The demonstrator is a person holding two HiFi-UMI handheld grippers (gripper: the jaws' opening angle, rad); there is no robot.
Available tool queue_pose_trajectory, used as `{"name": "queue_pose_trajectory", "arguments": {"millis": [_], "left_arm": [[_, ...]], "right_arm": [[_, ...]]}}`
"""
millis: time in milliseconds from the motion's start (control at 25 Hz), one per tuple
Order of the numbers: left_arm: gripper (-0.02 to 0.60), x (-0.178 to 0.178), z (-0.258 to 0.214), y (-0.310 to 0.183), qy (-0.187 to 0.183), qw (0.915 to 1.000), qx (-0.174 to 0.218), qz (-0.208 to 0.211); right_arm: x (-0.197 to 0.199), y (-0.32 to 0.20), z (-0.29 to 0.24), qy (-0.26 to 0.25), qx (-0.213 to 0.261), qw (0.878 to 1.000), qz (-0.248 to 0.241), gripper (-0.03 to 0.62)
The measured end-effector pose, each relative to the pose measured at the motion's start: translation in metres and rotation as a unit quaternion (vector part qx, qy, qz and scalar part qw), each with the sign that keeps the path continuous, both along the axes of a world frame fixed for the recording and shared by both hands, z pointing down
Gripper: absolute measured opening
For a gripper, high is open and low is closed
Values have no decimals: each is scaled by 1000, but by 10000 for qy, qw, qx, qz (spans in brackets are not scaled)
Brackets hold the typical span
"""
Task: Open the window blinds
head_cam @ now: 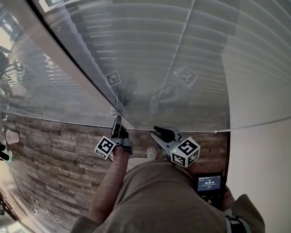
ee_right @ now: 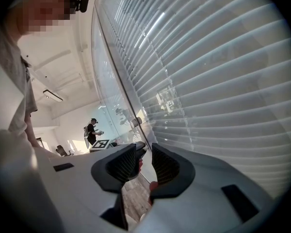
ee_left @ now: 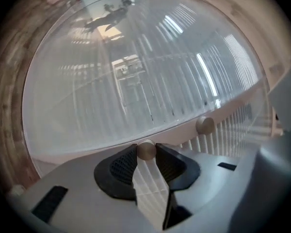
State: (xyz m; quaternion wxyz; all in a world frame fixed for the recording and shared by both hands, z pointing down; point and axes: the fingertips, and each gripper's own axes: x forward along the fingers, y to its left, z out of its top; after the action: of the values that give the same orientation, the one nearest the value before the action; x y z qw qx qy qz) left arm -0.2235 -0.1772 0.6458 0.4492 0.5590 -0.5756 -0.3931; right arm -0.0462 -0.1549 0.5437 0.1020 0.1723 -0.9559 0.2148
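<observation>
At the lower centre of the head view, the left gripper (head_cam: pixel 118 122) and the right gripper (head_cam: pixel 158 129) were both held up to the foot of the window blinds (head_cam: pixel 184 42), which filled the upper half of that frame behind a glass pane. A wood-look floor (head_cam: pixel 53 149) lay below.

Low in the middle of the left gripper view, the left gripper's jaws were clamped onto a small round knob (ee_left: pixel 146 150). Its dark pads (ee_left: pixel 120 166) pressed against the knob from either side. The knob sat on the pale rail (ee_left: pixel 179 132) along the blind's edge, and a second knob (ee_left: pixel 205 124) stood well to its right on the same rail, untouched.

The right gripper's jaws stood apart with nothing between them. Through the gap only the floor and the other gripper showed, and it hung just beside the glass without touching the blind.

As for progress, the slats lay flat and overlapping across the whole pane in every view. They passed only thin bright streaks and gave no look through, so the blinds did not yet read as open. The knob had been reached and gripped, which looked like the one part secured. By my judgement, turning it until the slats tilted was what remained, and that was most of the task.
</observation>
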Motion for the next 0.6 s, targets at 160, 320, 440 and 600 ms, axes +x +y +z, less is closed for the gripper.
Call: {"name": "queue_pose_trajectory", "arguments": {"millis": [160,320,440,600], "left_arm": [[133,1,0,1,-1444,9885,-382,221],[133,4,-2,1,-2423,9677,-550,430],[133,6,-3,0,-3186,9434,-734,559],[133,10,-5,0,-4137,9026,-986,673]], "right_arm": [[0,2,3,33,-32,10000,-28,110],[0,3,5,66,-63,9999,-53,110],[-1,3,6,82,-69,9999,-66,110],[-1,4,5,84,-52,9999,-82,110]]}}
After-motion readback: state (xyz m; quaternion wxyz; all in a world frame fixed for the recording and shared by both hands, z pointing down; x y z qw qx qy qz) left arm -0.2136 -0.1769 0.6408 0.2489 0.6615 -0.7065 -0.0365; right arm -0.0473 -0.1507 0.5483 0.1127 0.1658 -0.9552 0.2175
